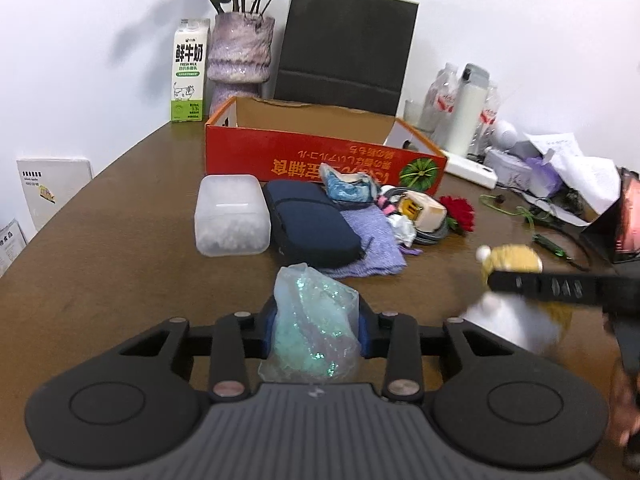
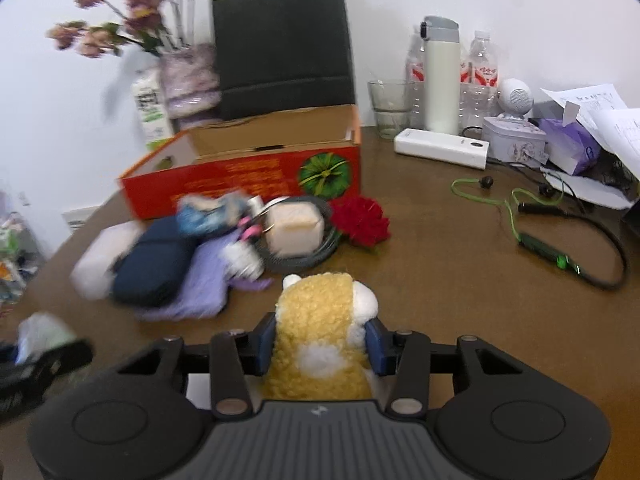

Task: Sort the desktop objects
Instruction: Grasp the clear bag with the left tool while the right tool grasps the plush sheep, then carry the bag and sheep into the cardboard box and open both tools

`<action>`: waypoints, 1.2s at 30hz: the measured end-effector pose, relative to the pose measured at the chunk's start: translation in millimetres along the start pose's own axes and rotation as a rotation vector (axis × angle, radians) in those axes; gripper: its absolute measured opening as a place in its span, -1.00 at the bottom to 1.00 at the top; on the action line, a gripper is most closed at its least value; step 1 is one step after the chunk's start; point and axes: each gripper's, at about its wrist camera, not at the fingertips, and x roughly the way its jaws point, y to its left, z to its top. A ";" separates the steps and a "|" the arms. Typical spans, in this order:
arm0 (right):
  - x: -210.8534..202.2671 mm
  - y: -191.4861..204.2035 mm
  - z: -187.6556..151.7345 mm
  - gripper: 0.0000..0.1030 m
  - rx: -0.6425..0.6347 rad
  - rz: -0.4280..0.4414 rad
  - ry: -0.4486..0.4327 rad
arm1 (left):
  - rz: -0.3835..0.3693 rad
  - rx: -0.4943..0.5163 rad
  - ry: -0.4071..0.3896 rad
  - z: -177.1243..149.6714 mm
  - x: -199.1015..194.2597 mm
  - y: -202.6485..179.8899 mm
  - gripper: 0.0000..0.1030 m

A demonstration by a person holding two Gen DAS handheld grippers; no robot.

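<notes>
Left gripper (image 1: 316, 330) clamped on glittery translucent pouch (image 1: 314, 320); right gripper (image 2: 320, 342) clamped on yellow-white plush toy (image 2: 320, 336). Both held above brown table (image 1: 120, 240), near clutter pile before red box (image 1: 320, 160). Risk: slick, soft pouch may slide from pads; plush compresses, could sag loose in carry.

A black paper bag (image 1: 344, 44) stands against the wall, with a purple vase (image 1: 240, 60) of dried flowers and a milk carton (image 1: 189, 70) to its left. At right stand a white flask (image 2: 441, 76), water bottles (image 2: 480, 76) and a glass (image 2: 390, 106).
</notes>
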 end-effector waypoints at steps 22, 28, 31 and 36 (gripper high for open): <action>-82.5 29.8 35.5 -0.15 -0.067 0.029 -0.266 | -0.014 -0.002 -0.202 71.4 -56.1 -11.2 -0.29; -29.8 33.0 132.0 -0.15 -0.070 0.038 -0.286 | 0.029 0.020 -0.198 162.0 -3.1 2.5 -0.29; 6.7 30.4 183.6 -0.15 -0.042 0.062 -0.259 | 0.078 0.038 -0.180 203.5 38.3 13.1 -0.29; 86.8 29.5 249.8 -0.15 -0.020 0.051 -0.140 | 0.113 0.055 -0.068 262.4 124.3 28.3 -0.29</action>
